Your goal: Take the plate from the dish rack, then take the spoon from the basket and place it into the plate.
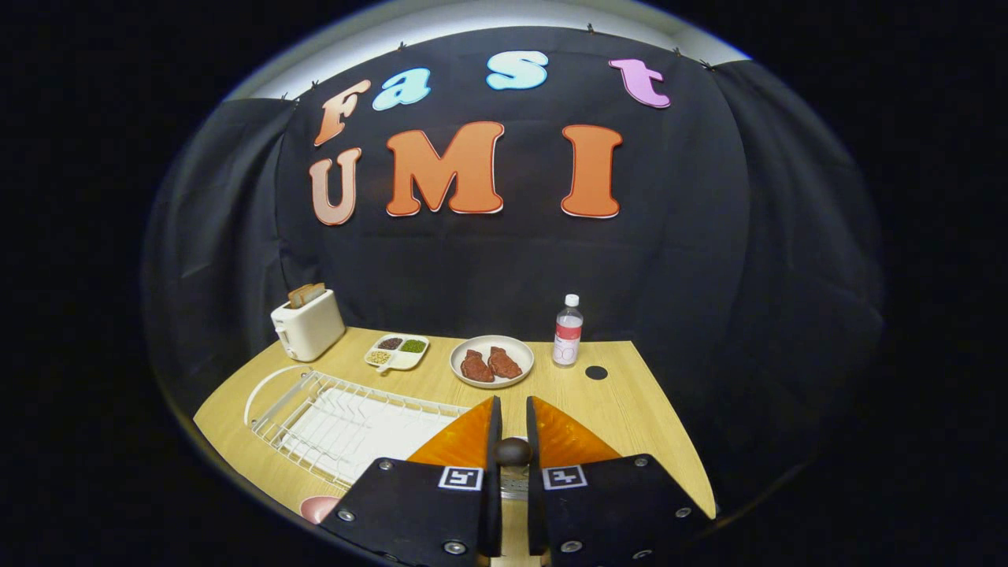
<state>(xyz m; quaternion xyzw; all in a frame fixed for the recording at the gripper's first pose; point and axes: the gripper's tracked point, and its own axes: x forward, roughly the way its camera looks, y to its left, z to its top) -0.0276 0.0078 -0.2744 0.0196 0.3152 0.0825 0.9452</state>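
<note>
Pinching spoon (513, 452), prob. end-on, handle toward camera.

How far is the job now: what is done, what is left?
Done, likely: the dish rack holds no plate. In hand: the gripper jaws pinch a dark round end, probably the spoon. Left: laying it in the plate, maybe the pink edge nearby.

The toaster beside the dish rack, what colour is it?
Cream white plastic toaster, clearest in the gripper view.

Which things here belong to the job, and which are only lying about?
Job: white wire dish rack; pink plate; dark rounded knob, perhaps the spoon, pinched by the gripper.
Lying about: white toaster; divided bean dish; meat plate; clear bottle.
</note>
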